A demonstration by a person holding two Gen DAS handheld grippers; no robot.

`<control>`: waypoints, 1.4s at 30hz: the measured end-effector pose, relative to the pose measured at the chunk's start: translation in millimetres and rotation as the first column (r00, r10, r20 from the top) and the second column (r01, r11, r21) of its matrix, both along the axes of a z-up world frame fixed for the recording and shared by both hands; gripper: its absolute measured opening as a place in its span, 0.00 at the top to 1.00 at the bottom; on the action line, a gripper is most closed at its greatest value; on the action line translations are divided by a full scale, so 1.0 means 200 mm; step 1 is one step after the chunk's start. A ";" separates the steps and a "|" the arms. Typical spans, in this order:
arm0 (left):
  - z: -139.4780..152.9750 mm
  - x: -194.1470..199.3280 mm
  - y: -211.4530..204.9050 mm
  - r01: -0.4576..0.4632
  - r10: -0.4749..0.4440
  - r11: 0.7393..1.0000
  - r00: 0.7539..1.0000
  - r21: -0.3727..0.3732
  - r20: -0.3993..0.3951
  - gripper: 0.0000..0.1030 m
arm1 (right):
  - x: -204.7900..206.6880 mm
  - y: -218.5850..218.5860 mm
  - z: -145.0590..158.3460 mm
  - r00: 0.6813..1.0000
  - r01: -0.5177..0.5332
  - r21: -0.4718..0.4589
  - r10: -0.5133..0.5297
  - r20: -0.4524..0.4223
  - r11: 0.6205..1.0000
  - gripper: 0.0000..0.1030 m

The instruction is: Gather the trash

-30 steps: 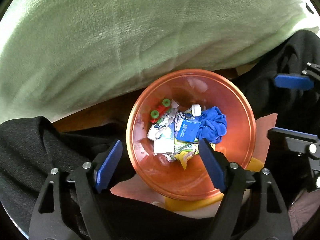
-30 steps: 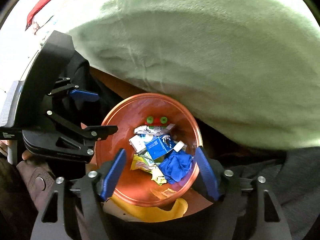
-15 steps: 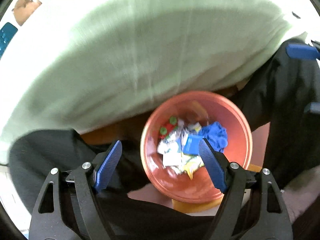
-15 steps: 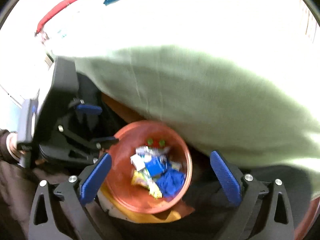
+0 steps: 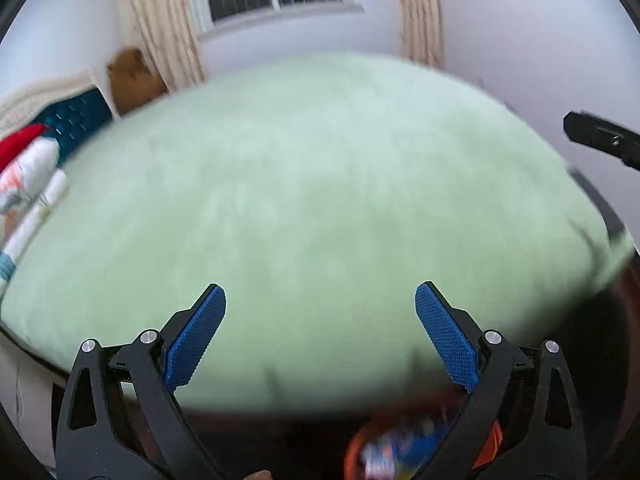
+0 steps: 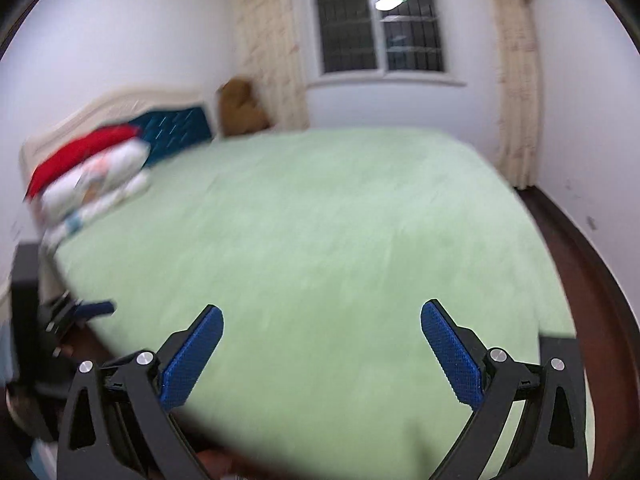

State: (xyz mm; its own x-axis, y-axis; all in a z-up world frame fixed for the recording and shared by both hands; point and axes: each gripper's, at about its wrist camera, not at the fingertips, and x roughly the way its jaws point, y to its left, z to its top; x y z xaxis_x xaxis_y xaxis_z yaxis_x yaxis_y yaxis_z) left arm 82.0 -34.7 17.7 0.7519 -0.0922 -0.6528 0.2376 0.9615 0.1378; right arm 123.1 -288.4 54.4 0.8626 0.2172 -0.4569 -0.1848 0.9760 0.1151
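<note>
Left gripper (image 5: 320, 336) jaws opening, nothing between; right gripper (image 6: 322, 354) spread wide, empty. Trash seen blurred in orange bin (image 5: 354, 446) at bed (image 5: 320, 200) foot. Scraps judged light, crushable; best pinched by edges.

My bed (image 6: 320, 240) wears pale green; at ten o'clock, a teal tufted headboard (image 6: 176, 126) and red-and-white pillows (image 6: 88, 176). My gripper pads (image 6: 192, 360) are blue, dotted. Curtains (image 6: 272, 48) cream.
</note>
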 end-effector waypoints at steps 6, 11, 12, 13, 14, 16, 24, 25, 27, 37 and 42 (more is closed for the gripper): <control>0.13 0.37 -0.04 -0.082 0.090 0.994 0.990 -0.076 0.111 0.09 | 0.42 0.02 -0.03 0.989 0.132 -0.094 -0.124 0.087 0.987 0.05; 0.14 0.68 -0.07 -0.121 0.133 0.987 0.983 -0.103 0.126 0.09 | 0.68 0.02 -0.11 0.978 0.197 -0.109 -0.189 0.085 0.974 0.05; 0.12 0.72 -0.08 -0.127 0.139 0.986 0.983 -0.104 0.122 0.09 | 0.72 0.01 -0.12 0.973 0.223 -0.119 -0.213 0.090 0.968 0.05; 0.10 0.79 -0.09 -0.133 0.145 0.985 0.983 -0.107 0.116 0.09 | 0.76 0.00 -0.14 0.965 0.255 -0.126 -0.243 0.102 0.959 0.05; 0.08 0.84 -0.12 -0.141 0.153 0.984 0.982 -0.108 0.112 0.09 | 0.80 -0.01 -0.15 0.955 0.288 -0.123 -0.275 0.116 0.950 0.05; 0.05 0.94 -0.12 -0.157 0.168 0.982 0.981 -0.107 0.099 0.09 | 0.84 -0.06 -0.16 0.939 0.335 -0.103 -0.322 0.123 0.937 0.05; -0.05 1.13 -0.14 -0.166 0.174 0.983 0.978 -0.073 0.119 0.09 | 0.96 -0.12 -0.30 0.916 0.400 -0.076 -0.400 0.015 0.913 0.05; -0.07 1.14 -0.13 -0.161 0.169 0.984 0.979 -0.076 0.112 0.09 | 0.96 -0.11 -0.30 0.917 0.398 -0.077 -0.398 0.018 0.914 0.05; -0.08 1.16 -0.14 -0.157 0.165 0.984 0.981 -0.082 0.099 0.09 | 0.95 -0.10 -0.30 0.919 0.393 -0.079 -0.392 0.030 0.916 0.05; -0.10 1.16 -0.11 -0.142 0.153 0.984 0.983 -0.105 0.103 0.09 | 0.94 -0.05 -0.31 0.921 0.389 -0.119 -0.386 0.053 0.913 0.05; -0.10 1.16 -0.11 -0.138 0.149 0.985 0.983 -0.107 0.108 0.09 | 0.94 -0.05 -0.31 0.921 0.391 -0.115 -0.387 0.052 0.913 0.05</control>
State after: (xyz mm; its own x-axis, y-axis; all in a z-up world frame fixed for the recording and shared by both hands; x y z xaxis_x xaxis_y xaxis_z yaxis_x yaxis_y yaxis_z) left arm 313.2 -55.9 -2.9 0.8316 -0.0376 -0.5542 0.0841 0.9947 0.0587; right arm 312.0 -299.3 -6.6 0.8801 -0.1934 -0.4337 0.2108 0.9775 -0.0080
